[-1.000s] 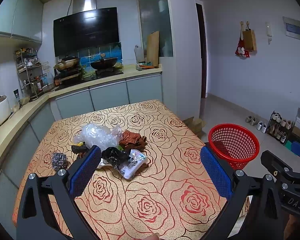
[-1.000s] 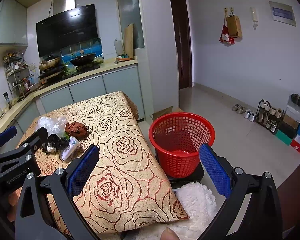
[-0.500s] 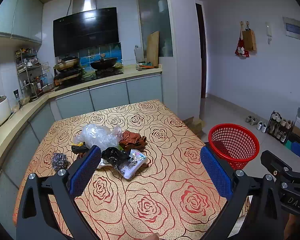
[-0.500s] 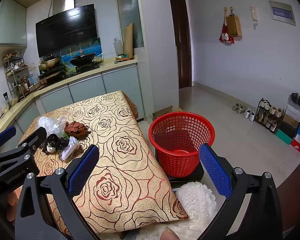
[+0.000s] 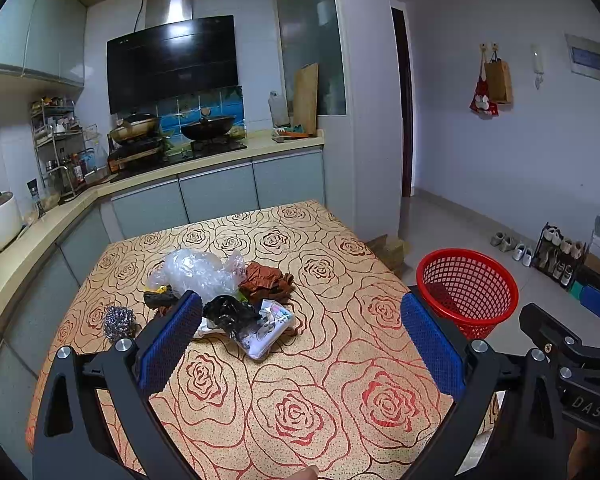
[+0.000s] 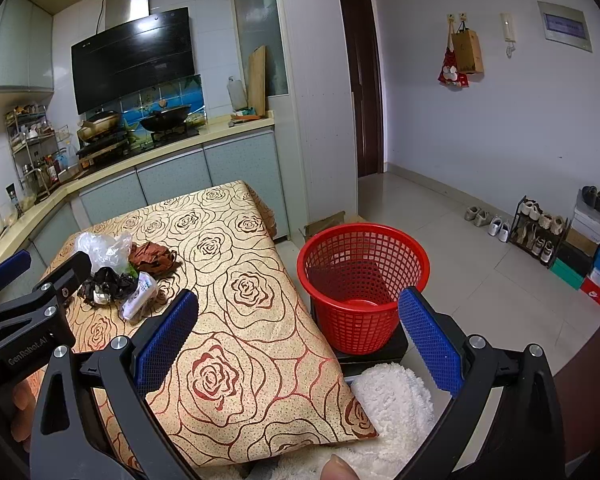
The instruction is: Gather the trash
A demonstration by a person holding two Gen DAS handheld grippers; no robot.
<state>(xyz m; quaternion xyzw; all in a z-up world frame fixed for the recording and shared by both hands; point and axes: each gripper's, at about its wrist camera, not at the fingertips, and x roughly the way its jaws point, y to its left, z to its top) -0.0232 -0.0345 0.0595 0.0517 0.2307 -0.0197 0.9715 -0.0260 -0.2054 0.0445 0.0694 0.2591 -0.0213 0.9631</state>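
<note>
A heap of trash lies mid-table: a clear plastic bag (image 5: 198, 270), a crumpled brown wrapper (image 5: 266, 282), a black bag (image 5: 230, 312), a white printed packet (image 5: 266, 330) and a steel scourer (image 5: 118, 320). My left gripper (image 5: 300, 338) hovers open above the near part of the table, short of the heap, holding nothing. The right gripper (image 6: 298, 334) is open too, over the table's right corner. An empty red mesh basket (image 6: 360, 280) stands on the floor right of the table. The right wrist view shows the heap (image 6: 120, 272) at left behind the left gripper's body.
The table carries a gold rose-patterned cloth (image 5: 300, 380). A kitchen counter (image 5: 204, 160) with a stove and pans runs behind and along the left. A white fluffy mat (image 6: 396, 404) lies below the table corner. Shoes and a shoe rack (image 6: 540, 228) line the right wall.
</note>
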